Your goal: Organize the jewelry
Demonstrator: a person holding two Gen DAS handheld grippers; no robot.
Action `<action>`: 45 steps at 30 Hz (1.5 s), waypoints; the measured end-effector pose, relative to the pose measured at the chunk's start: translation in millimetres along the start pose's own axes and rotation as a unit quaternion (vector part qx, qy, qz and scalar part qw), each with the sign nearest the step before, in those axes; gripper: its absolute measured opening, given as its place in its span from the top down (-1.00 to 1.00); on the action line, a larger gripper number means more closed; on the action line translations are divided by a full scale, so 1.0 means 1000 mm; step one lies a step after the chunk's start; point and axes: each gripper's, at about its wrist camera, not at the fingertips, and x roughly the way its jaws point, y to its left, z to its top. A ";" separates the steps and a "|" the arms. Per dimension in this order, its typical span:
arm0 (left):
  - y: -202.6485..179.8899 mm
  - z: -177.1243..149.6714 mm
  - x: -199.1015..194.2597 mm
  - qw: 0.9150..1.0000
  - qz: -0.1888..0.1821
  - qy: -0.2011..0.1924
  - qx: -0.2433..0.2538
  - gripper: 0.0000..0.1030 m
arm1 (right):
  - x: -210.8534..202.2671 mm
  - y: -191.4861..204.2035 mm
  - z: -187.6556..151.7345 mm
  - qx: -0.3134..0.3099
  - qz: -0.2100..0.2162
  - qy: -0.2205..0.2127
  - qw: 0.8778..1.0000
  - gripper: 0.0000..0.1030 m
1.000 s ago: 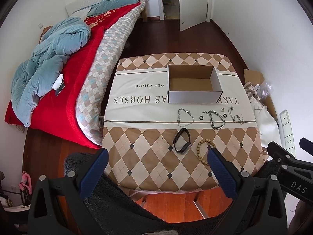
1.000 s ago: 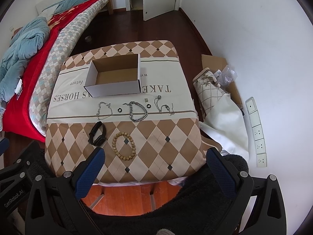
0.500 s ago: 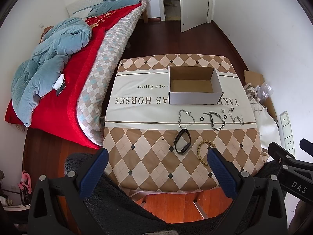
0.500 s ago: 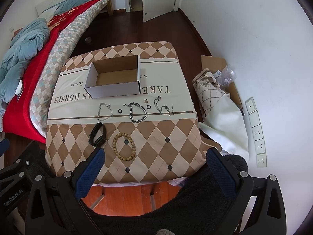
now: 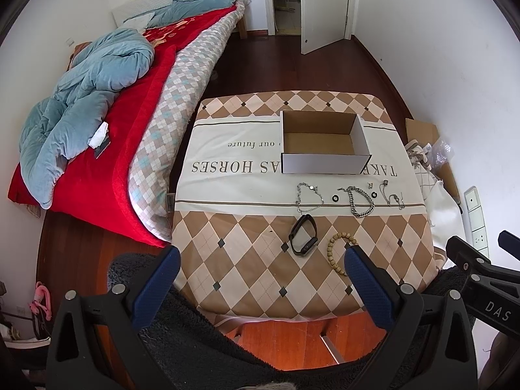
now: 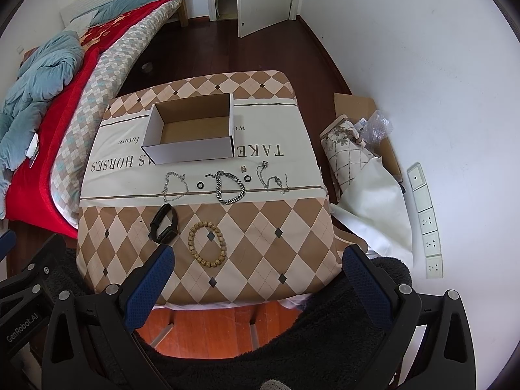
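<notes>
An open, empty cardboard box [image 5: 323, 143] [image 6: 191, 130] stands on the cloth-covered table [image 5: 247, 260] [image 6: 279, 214]. In front of it lie a thin silver chain [image 5: 308, 196] [image 6: 175, 187], a heavy silver chain bracelet [image 5: 359, 200] [image 6: 230, 188], two small black rings [image 5: 334, 198] [image 6: 200, 184], a thin pendant chain [image 5: 391, 195] [image 6: 273, 180], a black watch band [image 5: 303, 239] [image 6: 164, 223] and a wooden bead bracelet [image 5: 338, 253] [image 6: 207, 243]. My left gripper [image 5: 260, 260] and right gripper [image 6: 256, 260] are open and empty, held above the table's near edge.
A bed with red and blue bedding [image 5: 97, 123] [image 6: 42, 74] stands close to the table's left. Bags and cardboard [image 6: 360, 162] lie on the floor at the right, by the white wall with sockets [image 6: 425, 221]. An open door [image 5: 325, 3] is at the back.
Both views have shifted slightly; the table and jewelry sit a little lower in frame. Nothing on the table has moved and both grippers stay open.
</notes>
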 end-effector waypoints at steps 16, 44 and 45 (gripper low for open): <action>0.002 0.001 -0.001 1.000 -0.004 0.000 0.003 -0.99 | -0.003 0.003 0.001 0.000 0.000 -0.001 1.000 -1.00; 0.020 0.006 0.127 0.998 0.039 0.058 0.009 -0.99 | 0.146 0.011 0.015 0.021 0.023 0.082 0.996 -0.96; 0.018 0.007 0.139 0.997 0.036 0.068 0.012 -0.99 | 0.160 0.013 0.013 0.019 0.022 0.092 0.995 -0.89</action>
